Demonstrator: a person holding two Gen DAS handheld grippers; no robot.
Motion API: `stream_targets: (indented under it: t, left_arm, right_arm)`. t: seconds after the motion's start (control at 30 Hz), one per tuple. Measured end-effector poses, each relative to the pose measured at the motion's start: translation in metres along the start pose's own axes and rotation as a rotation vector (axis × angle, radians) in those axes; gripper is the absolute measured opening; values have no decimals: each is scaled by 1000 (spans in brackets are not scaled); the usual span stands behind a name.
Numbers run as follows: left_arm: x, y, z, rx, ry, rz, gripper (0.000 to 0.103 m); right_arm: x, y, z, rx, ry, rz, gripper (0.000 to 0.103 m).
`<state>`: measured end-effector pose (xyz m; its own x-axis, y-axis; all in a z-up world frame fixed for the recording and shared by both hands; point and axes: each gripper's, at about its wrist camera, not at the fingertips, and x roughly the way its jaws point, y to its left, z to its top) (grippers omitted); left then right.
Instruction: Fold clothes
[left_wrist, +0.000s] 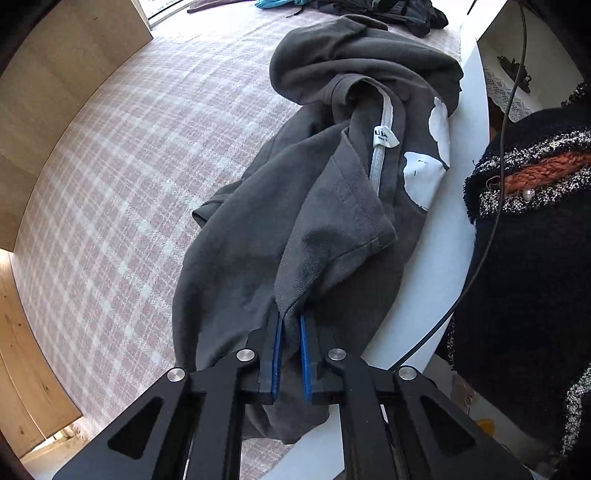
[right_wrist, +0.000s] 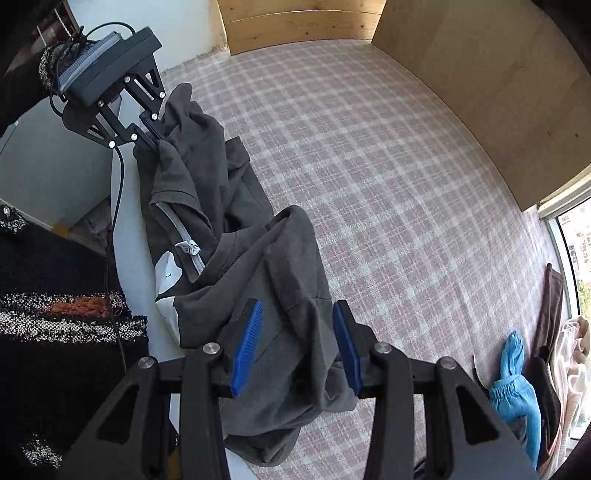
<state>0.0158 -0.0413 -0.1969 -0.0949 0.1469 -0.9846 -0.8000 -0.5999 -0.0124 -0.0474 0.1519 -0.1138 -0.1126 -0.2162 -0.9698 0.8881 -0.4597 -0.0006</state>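
Folding has barely begun: the grey shirt (left_wrist: 295, 206) lies crumpled along the near edge of the checked bed (left_wrist: 147, 166). My left claw (left_wrist: 290, 325) pinches its hem; my right claw (right_wrist: 299, 325) hangs wide above it, gripping nothing. Only the right view shows the blue garment (right_wrist: 517, 391), far right.

Pink-and-white checked bedcover (right_wrist: 388, 177): broad middle bare, open passage out to far wooden boards (right_wrist: 295, 26). Crumpled dark grey polo shirt (left_wrist: 295, 229) heaped along near white edge (left_wrist: 436, 280), blocking it. Person's black knitted sleeve (left_wrist: 528, 258) and black cable (left_wrist: 491, 229) crowd that edge. Blue garment (right_wrist: 517, 398) and dark clothes pile (left_wrist: 399, 13) fill window-side end.
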Motion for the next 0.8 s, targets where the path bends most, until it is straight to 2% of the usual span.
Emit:
stream_targets:
  t: [0.1, 0.23, 0.4, 0.47, 0.5, 0.53, 0.67, 0.8]
  left_arm:
    - [-18, 1, -9, -40, -48, -22, 6]
    - [-31, 0, -18, -77, -77, -4, 6]
    - [-35, -1, -23, -119, -95, 7, 6]
    - [-38, -1, -26, -128, -101, 17, 6]
    - [-41, 0, -27, -138, -109, 26, 6]
    - [-46, 1, -29, -153, -124, 38, 6]
    - [-78, 21, -38, -251, -244, 102, 4]
    - [-136, 55, -40, -331, -371, 241, 4]
  right_arm:
    - [19, -1, 9, -31, 38, -6, 41]
    - [42, -13, 18, -13, 63, -5, 41]
    - [64, -37, 12, 153, 57, 159, 41]
    - [57, -37, 3, 175, 41, 156, 35]
    - [48, -37, -1, 184, 26, 128, 19]
    - [34, -38, -7, 210, -5, 105, 11]
    - [-39, -47, -35, 340, -172, 19, 10]
    - [-137, -51, -61, 455, -357, -192, 9]
